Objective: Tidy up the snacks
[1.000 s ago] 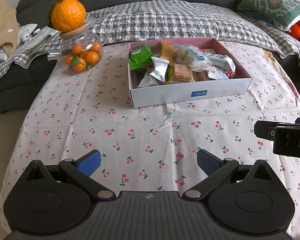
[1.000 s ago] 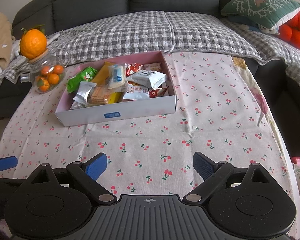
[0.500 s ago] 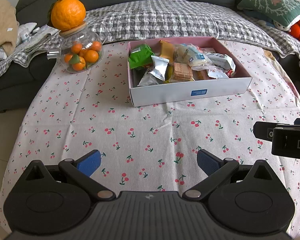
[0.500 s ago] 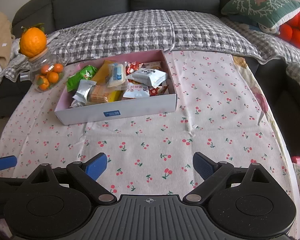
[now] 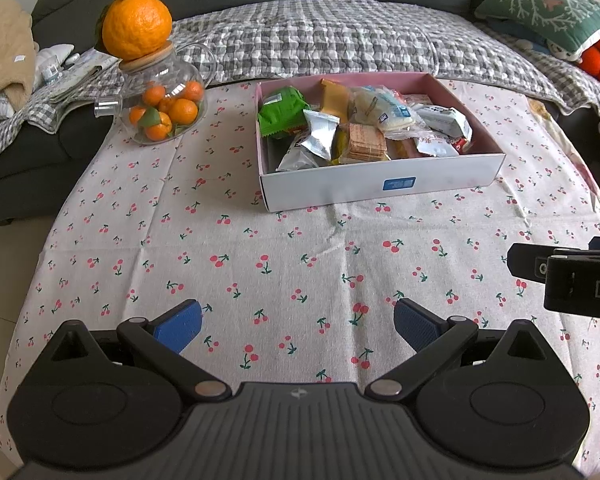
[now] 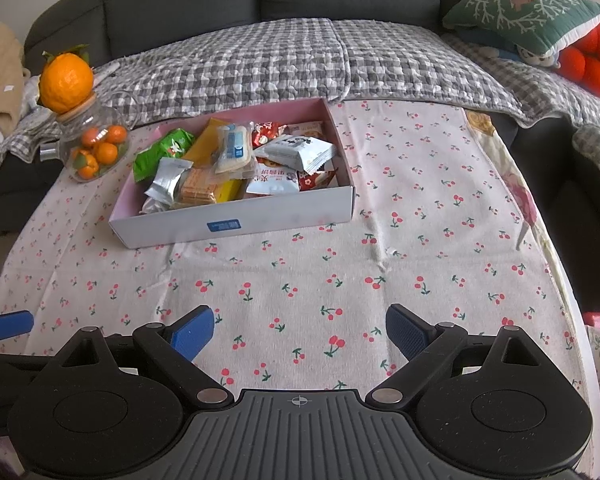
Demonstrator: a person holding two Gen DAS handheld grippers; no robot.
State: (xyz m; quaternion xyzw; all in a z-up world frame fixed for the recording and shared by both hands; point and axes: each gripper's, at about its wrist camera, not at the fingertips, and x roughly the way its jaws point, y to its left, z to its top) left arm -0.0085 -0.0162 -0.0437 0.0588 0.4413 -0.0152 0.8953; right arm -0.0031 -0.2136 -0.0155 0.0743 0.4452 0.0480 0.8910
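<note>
With both the left tongs and right tongs spread wide and empty, the white cardboard box of mixed snack packets, parked mid-surface toward the far edge, is probably best approached from above, one packet at a time.

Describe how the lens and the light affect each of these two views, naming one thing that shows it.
Left wrist view: fisheye bends the cherry-print tablecloth edges inward; daylight is soft, and the snack box stays sharp. Right wrist view: the same barrel distortion curves the sofa back, corners go black, and the top right edge by the green cushion is washed out.
</note>
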